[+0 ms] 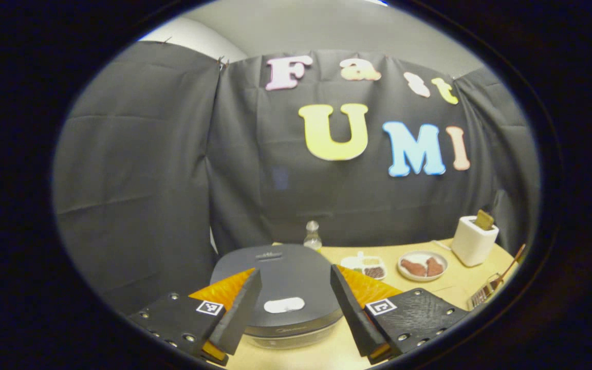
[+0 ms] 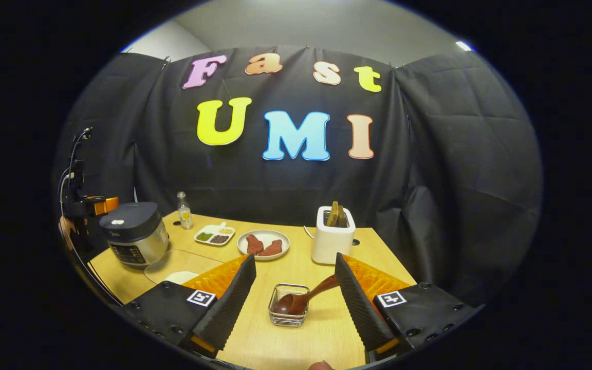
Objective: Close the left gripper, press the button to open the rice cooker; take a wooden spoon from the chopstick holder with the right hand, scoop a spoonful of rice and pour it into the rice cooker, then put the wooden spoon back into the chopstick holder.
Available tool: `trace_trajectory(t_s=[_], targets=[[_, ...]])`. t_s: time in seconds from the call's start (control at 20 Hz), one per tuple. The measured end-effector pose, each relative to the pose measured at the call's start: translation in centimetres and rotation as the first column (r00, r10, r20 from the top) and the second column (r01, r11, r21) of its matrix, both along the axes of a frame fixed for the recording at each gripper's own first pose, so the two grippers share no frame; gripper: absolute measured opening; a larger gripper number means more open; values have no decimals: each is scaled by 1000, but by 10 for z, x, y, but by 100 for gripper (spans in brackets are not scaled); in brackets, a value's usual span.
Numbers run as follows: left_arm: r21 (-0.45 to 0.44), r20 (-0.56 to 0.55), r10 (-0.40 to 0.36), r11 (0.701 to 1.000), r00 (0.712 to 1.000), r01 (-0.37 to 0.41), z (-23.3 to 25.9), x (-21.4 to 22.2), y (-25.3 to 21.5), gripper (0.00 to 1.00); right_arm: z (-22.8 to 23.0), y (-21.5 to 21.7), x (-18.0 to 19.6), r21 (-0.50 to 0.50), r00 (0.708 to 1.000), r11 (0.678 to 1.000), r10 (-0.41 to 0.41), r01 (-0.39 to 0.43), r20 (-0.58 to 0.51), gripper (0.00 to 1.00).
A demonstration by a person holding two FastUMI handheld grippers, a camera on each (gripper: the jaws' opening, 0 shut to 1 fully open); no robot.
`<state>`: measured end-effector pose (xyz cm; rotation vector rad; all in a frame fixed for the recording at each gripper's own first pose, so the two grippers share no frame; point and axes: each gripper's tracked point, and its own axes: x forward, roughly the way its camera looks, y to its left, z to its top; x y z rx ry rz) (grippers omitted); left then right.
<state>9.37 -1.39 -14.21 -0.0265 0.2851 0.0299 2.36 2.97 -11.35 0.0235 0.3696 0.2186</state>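
The left claw [image 1: 292,313] hangs spread wide above the rice cooker [image 1: 280,288], its two fingers apart on either side of the closed dark lid, with the pale oval button [image 1: 284,305] lying between them and untouched. In the right gripper view the rice cooker [image 2: 134,234] stands at the surface's left edge, and the left claw's body with the hand holding it shows just beyond it. The right claw [image 2: 296,303] is also spread, empty, with its fingers either side of the wire chopstick holder [image 2: 288,306], which sits near the front edge of the wooden surface [image 2: 296,339]. The wooden spoon [image 2: 303,298] lies in that holder, bowl down inside the mesh and handle slanting up to the right towards the right finger; whether it touches that finger cannot be told. Farther back stand a white toaster [image 2: 332,241] with slices in it, a plate [image 2: 263,244] carrying two brownish pieces, a small divided dish [image 2: 215,234] and, near the back edge, a clear bottle [image 2: 184,210].
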Motion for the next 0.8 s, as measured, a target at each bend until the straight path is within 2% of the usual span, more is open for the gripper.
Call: trace_trajectory(t_s=[0.2,0.25,0.3,0.4,0.6,0.8], targets=[[7,97,-49,999,994,49,62,-32,-40,84,17,1,-5,67,999,997,29,-31,33,98],[4,115,-63,998,991,62,76,-41,-46,83,24,1,-5,75,999,997,29,-32,46,98],[0,130,-73,997,989,73,87,-50,-51,86,32,0,-6,80,997,996,26,-32,66,98],[-9,158,-88,996,983,90,109,-67,-55,83,52,-1,-7,79,992,996,21,-31,122,98],[-10,195,-109,994,975,113,128,-95,-50,83,85,4,-16,61,976,998,-2,-12,218,98],[18,216,-140,990,966,140,139,-120,-42,83,106,18,-33,87,965,996,-30,7,261,98]])
